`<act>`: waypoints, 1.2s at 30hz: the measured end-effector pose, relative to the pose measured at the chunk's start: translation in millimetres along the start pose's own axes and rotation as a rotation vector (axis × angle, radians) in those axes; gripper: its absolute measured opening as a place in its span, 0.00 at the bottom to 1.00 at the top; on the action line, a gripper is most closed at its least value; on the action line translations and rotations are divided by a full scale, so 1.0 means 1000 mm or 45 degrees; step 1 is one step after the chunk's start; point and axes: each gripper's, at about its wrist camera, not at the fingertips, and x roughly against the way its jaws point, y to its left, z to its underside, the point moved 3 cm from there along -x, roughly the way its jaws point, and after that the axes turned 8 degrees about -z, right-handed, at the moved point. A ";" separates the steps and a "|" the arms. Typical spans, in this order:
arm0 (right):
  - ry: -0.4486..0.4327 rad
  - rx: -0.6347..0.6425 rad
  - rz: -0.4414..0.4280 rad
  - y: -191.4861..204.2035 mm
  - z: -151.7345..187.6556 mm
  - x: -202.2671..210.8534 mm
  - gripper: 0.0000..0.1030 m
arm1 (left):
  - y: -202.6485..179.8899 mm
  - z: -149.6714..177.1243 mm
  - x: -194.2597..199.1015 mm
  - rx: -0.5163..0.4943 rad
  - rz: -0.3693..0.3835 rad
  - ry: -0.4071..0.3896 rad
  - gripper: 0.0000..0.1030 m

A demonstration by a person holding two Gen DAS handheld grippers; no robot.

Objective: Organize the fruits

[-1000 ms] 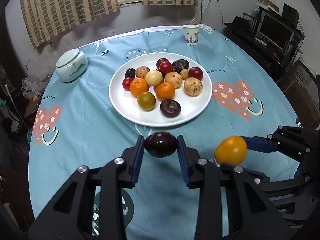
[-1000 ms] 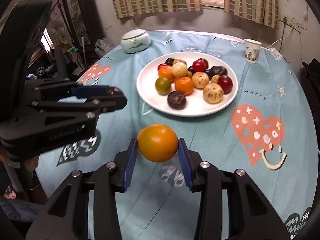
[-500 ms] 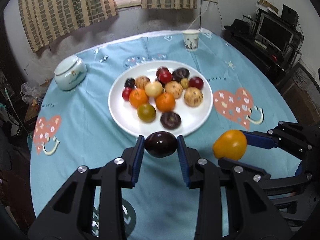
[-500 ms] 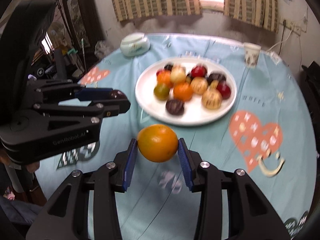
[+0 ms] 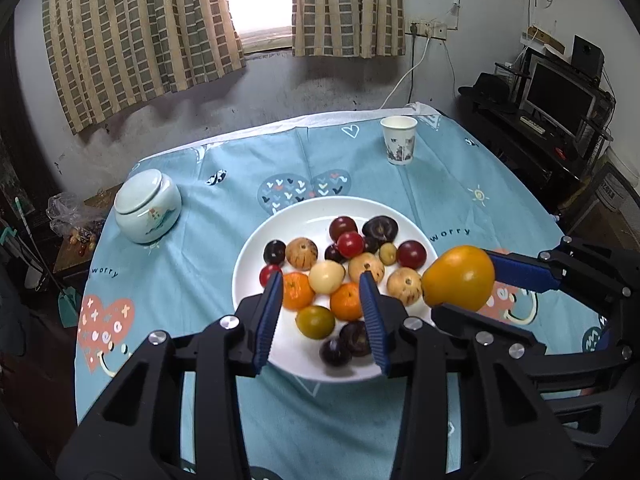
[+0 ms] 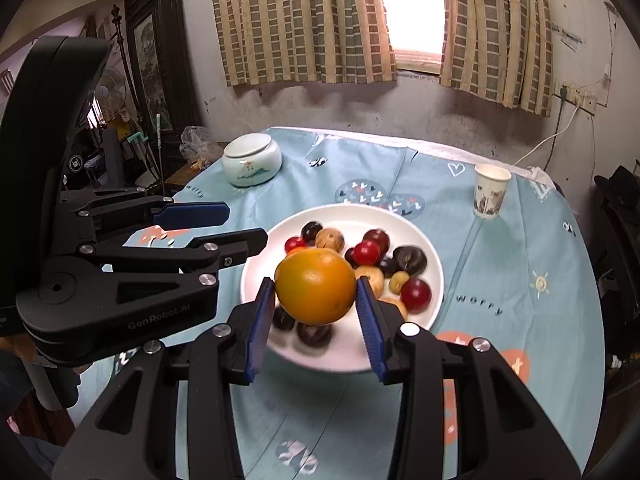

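Observation:
A white plate (image 5: 256, 256) (image 6: 400, 216) holds several small fruits: oranges, red and dark plums, tan speckled ones. My left gripper (image 5: 322, 292) is open and empty above the plate's near side. A dark plum (image 5: 335, 352) lies on the plate's near edge just below it. My right gripper (image 6: 316, 296) is shut on a large orange fruit (image 6: 316, 286) and holds it over the plate's near part. That fruit also shows in the left wrist view (image 5: 458, 277), at the plate's right edge.
A pale lidded ceramic jar (image 5: 146, 206) (image 6: 252, 160) stands at the far left of the round blue-clothed table. A paper cup (image 5: 398, 140) (image 6: 490, 190) stands at the far right. Shelves with a monitor (image 5: 560, 100) are to the right.
Both grippers moved forward over the plate. The left gripper opened and let go of the dark plum, which now lies on the plate's near edge. The right gripper still holds the orange fruit.

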 end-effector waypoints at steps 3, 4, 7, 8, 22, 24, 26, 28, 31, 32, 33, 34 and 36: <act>0.004 -0.004 0.003 -0.009 -0.007 -0.010 0.40 | 0.002 -0.006 -0.012 0.001 -0.005 0.008 0.39; 0.006 -0.003 0.003 -0.012 -0.009 -0.014 0.40 | 0.002 -0.008 -0.017 0.001 -0.002 0.010 0.39; 0.026 -0.003 -0.002 -0.020 -0.012 -0.028 0.40 | 0.004 -0.012 -0.036 0.010 -0.004 0.032 0.38; 0.036 -0.004 -0.005 -0.022 -0.013 -0.035 0.40 | 0.005 -0.012 -0.043 0.016 -0.010 0.047 0.38; 0.165 -0.105 0.035 -0.071 -0.013 -0.109 0.40 | 0.040 -0.003 -0.117 0.153 -0.028 0.203 0.35; 0.201 -0.100 0.013 -0.071 -0.013 -0.123 0.40 | 0.038 -0.002 -0.122 0.153 -0.024 0.217 0.35; 0.239 -0.075 0.025 -0.067 -0.013 -0.132 0.41 | 0.036 -0.001 -0.125 0.152 -0.020 0.220 0.39; 0.235 -0.041 0.048 -0.064 -0.012 -0.133 0.49 | 0.035 0.000 -0.125 0.155 -0.023 0.221 0.48; 0.180 -0.038 0.064 -0.064 -0.015 -0.124 0.65 | 0.037 -0.001 -0.122 0.174 -0.053 0.208 0.63; 0.168 -0.046 0.067 -0.064 -0.016 -0.120 0.65 | 0.038 -0.001 -0.120 0.181 -0.062 0.207 0.65; 0.159 -0.050 0.072 -0.065 -0.016 -0.117 0.65 | 0.039 -0.002 -0.118 0.187 -0.073 0.202 0.69; 0.145 -0.059 0.074 -0.066 -0.017 -0.111 0.65 | 0.039 -0.002 -0.115 0.189 -0.086 0.194 0.71; 0.127 -0.077 0.078 -0.066 -0.016 -0.101 0.65 | 0.040 -0.005 -0.106 0.187 -0.100 0.173 0.75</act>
